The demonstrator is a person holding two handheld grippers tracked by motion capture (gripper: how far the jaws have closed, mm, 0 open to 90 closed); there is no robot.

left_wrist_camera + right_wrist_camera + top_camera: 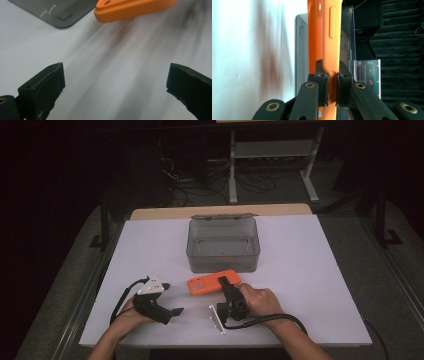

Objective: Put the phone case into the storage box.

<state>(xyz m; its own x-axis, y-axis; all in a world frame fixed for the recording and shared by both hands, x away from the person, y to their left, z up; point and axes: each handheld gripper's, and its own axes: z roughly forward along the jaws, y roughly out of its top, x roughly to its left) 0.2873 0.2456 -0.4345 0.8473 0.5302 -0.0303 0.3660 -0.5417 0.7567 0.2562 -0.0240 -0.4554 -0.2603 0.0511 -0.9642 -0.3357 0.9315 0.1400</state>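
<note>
While the right tongs [223, 282] clamp the near end of the orange case [207, 284], that case sits on the bench [310, 270] just in front of the grey box [223, 245]. From the right gripper view, both pads press the case's [329, 45] thin edge, one on each side, so the grip appears secure. Whether the case has left the bench surface cannot be told from the high view; it looks low and roughly level. The left tongs [170, 298] stand wide and hold nothing, resting near the bench's front edge, apart from the case. In the left gripper view the case [135, 8] lies ahead of the spread jaws, with a corner of the box [60, 12] beyond.

Assessment: pickup is made. The box stands open-topped and appears empty, its lid seemingly hinged back. Judged from this layout, the remaining work is to lift the case, carry it over the box wall, set it inside and release.
</note>
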